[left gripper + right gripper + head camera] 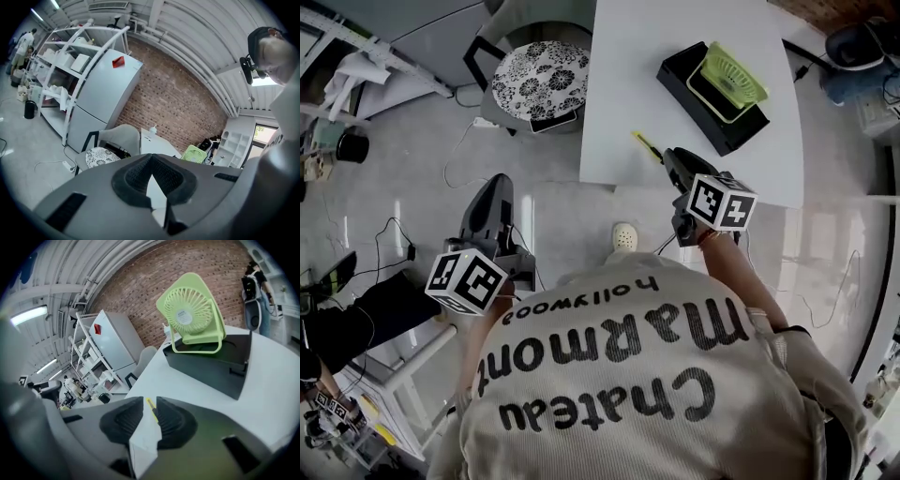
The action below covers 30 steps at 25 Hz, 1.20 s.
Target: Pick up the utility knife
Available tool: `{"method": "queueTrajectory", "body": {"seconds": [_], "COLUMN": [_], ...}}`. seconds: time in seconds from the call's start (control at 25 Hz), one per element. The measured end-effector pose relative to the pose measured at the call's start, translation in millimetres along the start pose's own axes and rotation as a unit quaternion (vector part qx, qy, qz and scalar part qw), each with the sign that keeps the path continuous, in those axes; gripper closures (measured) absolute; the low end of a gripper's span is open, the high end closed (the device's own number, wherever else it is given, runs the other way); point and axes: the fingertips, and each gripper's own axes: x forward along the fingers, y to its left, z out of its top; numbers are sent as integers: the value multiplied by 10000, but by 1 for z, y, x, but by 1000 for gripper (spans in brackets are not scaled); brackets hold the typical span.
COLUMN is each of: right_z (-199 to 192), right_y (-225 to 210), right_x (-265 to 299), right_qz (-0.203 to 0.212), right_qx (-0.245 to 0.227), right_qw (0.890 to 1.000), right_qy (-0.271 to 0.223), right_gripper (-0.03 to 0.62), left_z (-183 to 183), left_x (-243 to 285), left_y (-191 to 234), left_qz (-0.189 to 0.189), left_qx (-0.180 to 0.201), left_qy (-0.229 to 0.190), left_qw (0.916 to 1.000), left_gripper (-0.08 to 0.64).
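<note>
Right gripper (669,157) is sitting at centre frame in the head view, over the lower edge of the white table (675,47), marker cube (722,203) trailing toward the person. Its jaws are standing apart, not gripping anything. In the right gripper view the utility knife (151,409) is showing in the gap between the pads (171,420), lying flat on the tabletop, with neither pad pressing on it.

In the head view the utility knife (647,147), yellow-green, is lying just upper left of the right gripper's tips, near the table's lower left corner.

Black tray (675,80) is sitting upper right of it on the table, well apart, with a green fan (731,80) resting in it.

Left gripper (495,183) is hanging over the floor at left of frame, off the table. In the left gripper view its tips (151,157) are meeting, nothing between them.

Chair with a patterned cushion (541,80) is standing left of the table.
</note>
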Motion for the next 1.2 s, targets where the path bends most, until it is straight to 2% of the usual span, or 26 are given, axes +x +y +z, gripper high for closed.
{"method": "queueTrajectory", "body": {"seconds": [0.12,0.64,1.2], "right_z": [-4,-20,-35], "right_y": [-5,-10,0], "right_x": [12,45,56], "right_qz": [26,260,185], "right_qx": [-48,-250,-1066], "right_qw": [9998,9952,9829], "right_qy": [190,914,1489], "right_gripper": [497,459,445], "left_z": [0,-5,-6], "left_x": [3,17,7], "left_y": [3,4,9], "left_qz": [144,359,555], "left_qx": [-41,-118,-194], "left_qy": [14,-67,-125], "left_qw": [9999,9993,9982], "left_gripper": [560,560,560]}}
